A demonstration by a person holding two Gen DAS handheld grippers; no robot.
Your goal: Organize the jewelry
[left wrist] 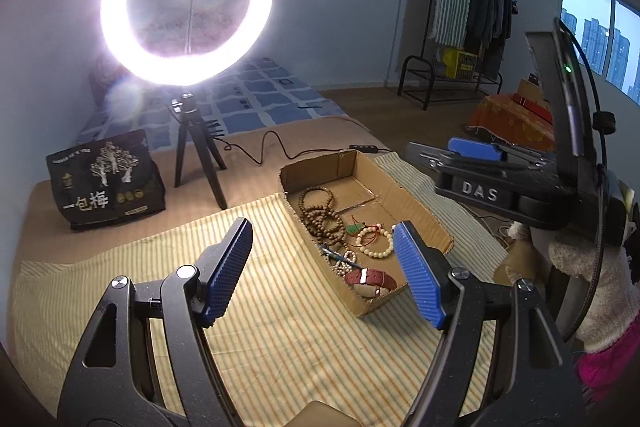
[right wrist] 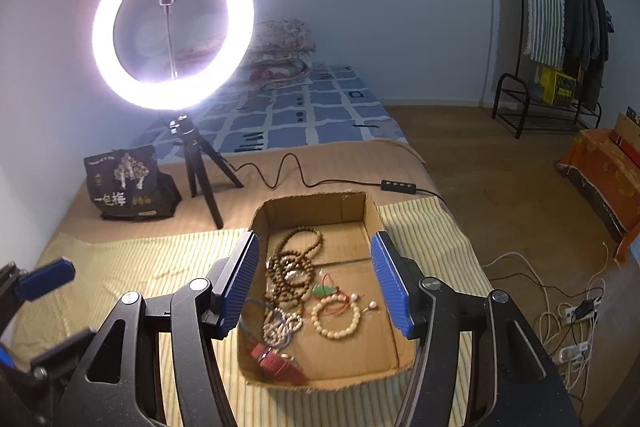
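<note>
A shallow cardboard box [right wrist: 362, 211] sits on a striped cloth [right wrist: 120, 267] spread over a bed. In the right wrist view its long axis runs away from the camera toward a lit ring light [right wrist: 172, 27] on a small tripod. Inside the box lie brown bead strands [right wrist: 296, 267], a cream bead bracelet [right wrist: 336, 319], a green pendant [right wrist: 323, 291] and a red strap [right wrist: 276, 361] at the near end. The right claw [right wrist: 316, 287] hangs above the box, jaws apart and holding nothing, the jewelry showing between them. The left claw [left wrist: 324, 267] hovers to the left of the box, jaws wide apart and holding nothing; the box's near end shows by its right finger. A black printed bag [left wrist: 106, 181] stands left of the tripod.
</note>
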